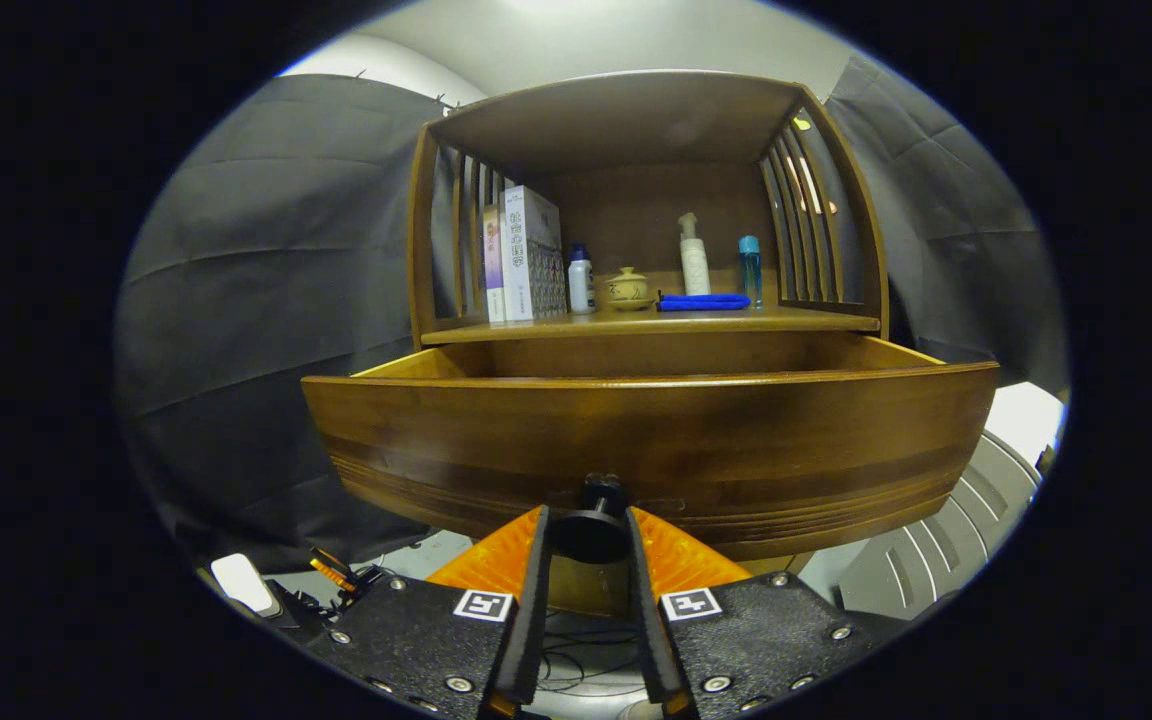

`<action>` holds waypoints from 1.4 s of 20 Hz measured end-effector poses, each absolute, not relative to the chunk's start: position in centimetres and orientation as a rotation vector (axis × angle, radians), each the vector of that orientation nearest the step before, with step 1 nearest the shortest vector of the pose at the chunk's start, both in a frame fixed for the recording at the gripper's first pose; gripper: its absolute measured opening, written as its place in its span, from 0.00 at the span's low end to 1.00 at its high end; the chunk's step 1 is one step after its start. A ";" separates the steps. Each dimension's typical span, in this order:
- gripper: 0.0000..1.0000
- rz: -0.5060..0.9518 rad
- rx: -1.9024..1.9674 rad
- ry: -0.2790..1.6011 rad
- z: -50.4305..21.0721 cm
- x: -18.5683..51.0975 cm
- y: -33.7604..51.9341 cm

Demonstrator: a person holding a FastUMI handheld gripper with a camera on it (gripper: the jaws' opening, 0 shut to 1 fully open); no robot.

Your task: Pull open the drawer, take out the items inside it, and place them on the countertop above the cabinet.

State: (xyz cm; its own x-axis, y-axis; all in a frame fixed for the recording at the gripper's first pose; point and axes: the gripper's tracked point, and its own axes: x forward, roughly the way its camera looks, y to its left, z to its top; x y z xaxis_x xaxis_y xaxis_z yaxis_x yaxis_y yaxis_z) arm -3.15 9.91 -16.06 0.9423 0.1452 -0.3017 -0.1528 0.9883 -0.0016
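Gripper (588,535) sits level with the drawer front (651,440), jaws narrow and closed on the dark round drawer knob (591,530); both fingers (534,570) press its sides. Knob is fixed low on the front panel, centre of its width.

Drawer is pulled out from the wooden cabinet (636,130); its side walls (406,365) show at 10 and 2 o'clock from the knob, running back under the countertop (656,322). Interior of the drawer is hidden behind the front panel, so contents cannot be told.

On the countertop, at 12 o'clock beyond the fingers, left to right:
- two upright books (526,255), against the slatted left side;
- small white bottle with dark cap (581,282), just beside the books;
- lidded ceramic cup on a saucer (628,288);
- folded blue cloth (704,301), lying flat at the front;
- white pump bottle (694,255), behind the cloth;
- clear blue-capped bottle (750,268), near the slatted right side.

At 8 o'clock from the fingers, low down: a small white block (244,583) and some cables (346,578). At 4 o'clock: a grey ribbed object (946,545).
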 end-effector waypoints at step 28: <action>0.94 0.210 0.064 0.473 -6.8 8.7 7.1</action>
State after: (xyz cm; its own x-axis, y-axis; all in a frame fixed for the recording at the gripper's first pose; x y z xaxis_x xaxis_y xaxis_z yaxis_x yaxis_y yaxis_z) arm 8.74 7.13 -6.82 0.8691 0.2158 -0.4451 -0.1864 0.9764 0.1095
